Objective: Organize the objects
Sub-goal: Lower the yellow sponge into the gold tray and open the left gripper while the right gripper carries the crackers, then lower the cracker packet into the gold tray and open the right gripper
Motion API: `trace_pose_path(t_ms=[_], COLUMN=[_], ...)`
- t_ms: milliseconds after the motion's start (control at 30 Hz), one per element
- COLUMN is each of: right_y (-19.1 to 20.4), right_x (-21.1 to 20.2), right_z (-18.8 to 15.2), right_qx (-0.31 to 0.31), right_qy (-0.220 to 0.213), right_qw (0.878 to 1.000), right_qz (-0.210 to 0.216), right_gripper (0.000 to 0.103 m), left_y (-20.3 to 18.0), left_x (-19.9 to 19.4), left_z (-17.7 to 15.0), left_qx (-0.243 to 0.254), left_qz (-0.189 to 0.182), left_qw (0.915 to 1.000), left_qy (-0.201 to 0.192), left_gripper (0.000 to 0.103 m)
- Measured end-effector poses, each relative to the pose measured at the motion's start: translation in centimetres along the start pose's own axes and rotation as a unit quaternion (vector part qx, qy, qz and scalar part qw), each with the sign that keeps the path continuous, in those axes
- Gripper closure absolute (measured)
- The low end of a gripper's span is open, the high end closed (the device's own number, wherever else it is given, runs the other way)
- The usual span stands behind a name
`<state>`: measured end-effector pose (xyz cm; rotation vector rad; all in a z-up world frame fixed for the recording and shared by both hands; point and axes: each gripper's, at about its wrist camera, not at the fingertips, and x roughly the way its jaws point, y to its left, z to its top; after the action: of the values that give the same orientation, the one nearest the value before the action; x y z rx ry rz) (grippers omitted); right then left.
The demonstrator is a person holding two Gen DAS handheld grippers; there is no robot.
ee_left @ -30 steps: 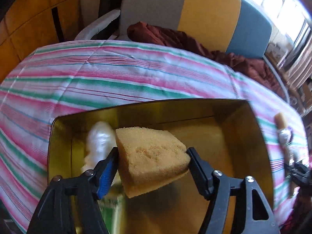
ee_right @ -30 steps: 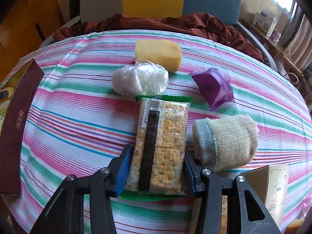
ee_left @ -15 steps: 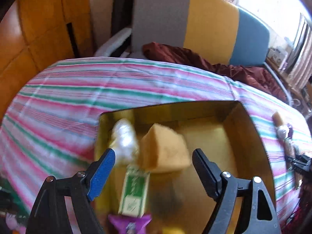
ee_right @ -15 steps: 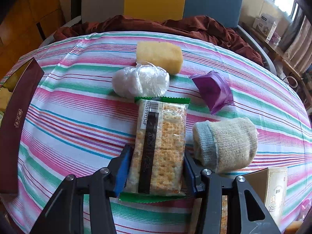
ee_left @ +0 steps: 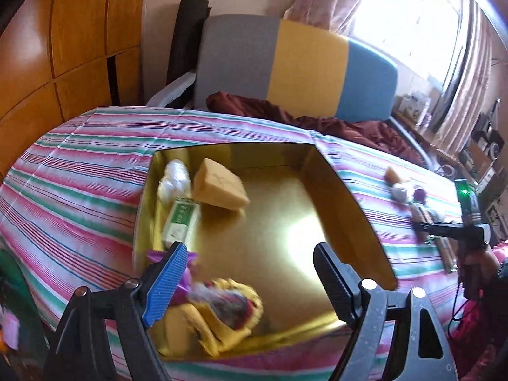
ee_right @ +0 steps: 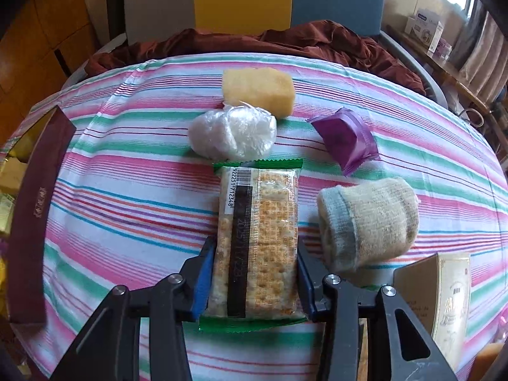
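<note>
The right gripper (ee_right: 252, 282) is closing on the cracker pack (ee_right: 257, 241), probably already pinched. Next, lift it toward the gold box (ee_left: 333, 190) at nine o'clock. The left gripper (ee_left: 250, 277) hangs open and empty.

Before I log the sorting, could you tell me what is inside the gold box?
The gold box holds a sponge, white bag, green pack, purple packet and yellow bundle. Anything beneath them is hidden.
</note>
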<state>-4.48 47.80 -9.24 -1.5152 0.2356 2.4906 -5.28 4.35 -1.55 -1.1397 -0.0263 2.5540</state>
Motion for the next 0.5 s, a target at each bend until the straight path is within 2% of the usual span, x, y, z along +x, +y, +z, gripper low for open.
trace_pose_path(t_ms=[167, 233, 333, 500], right_y=[1.2, 2.8, 6.0, 13.3], right_x=[-3.3, -4.6, -6.3, -9.0], right_z=[-0.5, -0.8, -0.7, -0.3], right_qx=[0.029, 0.025, 0.007, -0.043], right_qy=[-0.026, -0.037, -0.056, -0.079], right_qw=[0.998, 0.997, 0.993, 0.983], right_qz=[0.049, 0.071, 0.099, 0.159], right_gripper=[0.057, 0.057, 0.057, 0.057], left_y=[-0.6, -0.6, -0.2, 1.6], left_x=[-0.1, -0.2, -0.5, -1.9], left_z=[-0.6, -0.8, -1.0, -1.5], left_qx=[-0.010, -0.016, -0.026, -0.041], left_qz=[-0.017, -0.010, -0.015, 0.006], left_qw=[0.9998, 0.9998, 0.9995, 0.9990], left_qy=[-0.001, -0.001, -0.005, -0.019], left_gripper=[0.021, 0.021, 0.021, 0.023])
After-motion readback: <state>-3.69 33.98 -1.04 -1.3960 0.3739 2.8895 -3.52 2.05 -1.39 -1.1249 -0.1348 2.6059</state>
